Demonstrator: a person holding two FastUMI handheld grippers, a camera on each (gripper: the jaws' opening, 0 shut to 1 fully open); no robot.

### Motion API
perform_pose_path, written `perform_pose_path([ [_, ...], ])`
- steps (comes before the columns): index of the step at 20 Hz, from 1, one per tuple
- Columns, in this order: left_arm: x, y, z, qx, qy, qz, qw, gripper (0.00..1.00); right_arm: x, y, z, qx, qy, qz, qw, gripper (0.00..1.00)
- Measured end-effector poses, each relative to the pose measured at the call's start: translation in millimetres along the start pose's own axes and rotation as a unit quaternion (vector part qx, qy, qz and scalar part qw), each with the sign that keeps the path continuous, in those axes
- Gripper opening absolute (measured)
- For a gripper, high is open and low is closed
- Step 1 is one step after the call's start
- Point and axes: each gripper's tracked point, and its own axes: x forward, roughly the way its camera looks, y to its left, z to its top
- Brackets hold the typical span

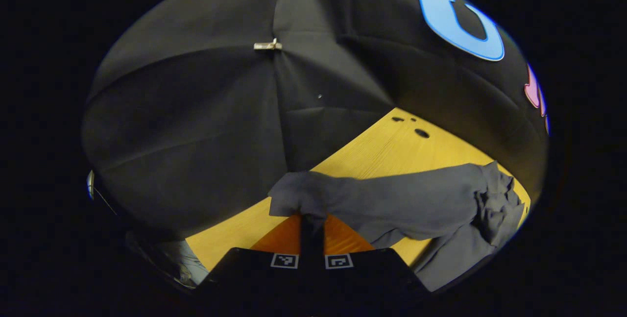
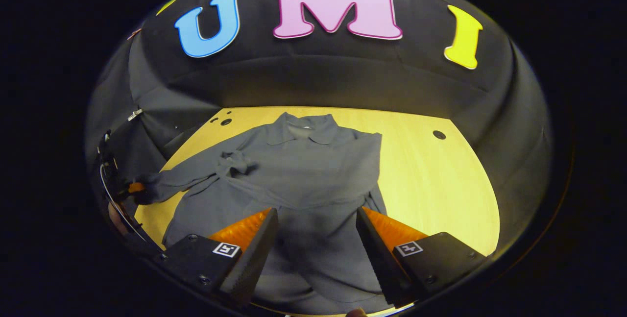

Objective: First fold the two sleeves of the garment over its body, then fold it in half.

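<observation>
A dark grey long-sleeved garment (image 2: 299,170) lies flat on the yellow wooden table (image 2: 431,180), collar at the far side. One sleeve lies folded across its body, reaching toward the lower hem. The other sleeve (image 1: 392,199) stretches out sideways, and my left gripper (image 1: 312,221) is shut on its cuff, lifting it a little off the table. The same gripper (image 2: 131,188) shows at the table's left edge in the right gripper view. My right gripper (image 2: 316,238) hovers open above the garment's lower half, nothing between its fingers.
The black cloth wall (image 1: 196,126) rises close behind the table on all far sides, pinned by a metal clip (image 1: 267,45). Small dark holes (image 2: 439,134) mark the tabletop's far corners. Bare table lies right of the garment.
</observation>
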Motion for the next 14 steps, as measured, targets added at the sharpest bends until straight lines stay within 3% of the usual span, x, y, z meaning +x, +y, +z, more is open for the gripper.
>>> perform_pose_path([
  [6, -35, -104, 59, 0.024, -0.045, -0.082, 0.995, 0.08, -13, -52, -22, 0.029, 0.009, -0.02, 0.999, 0.99],
  [9, -54, -177, 74, 0.041, -0.061, -0.134, 0.988, 0.05, -20, -75, -31, 0.045, 0.01, -0.033, 0.998, 0.99],
  [14, -87, -284, 65, 0.067, -0.053, -0.219, 0.972, 0.05, -28, -111, -40, 0.081, 0.005, -0.054, 0.995, 0.99],
])
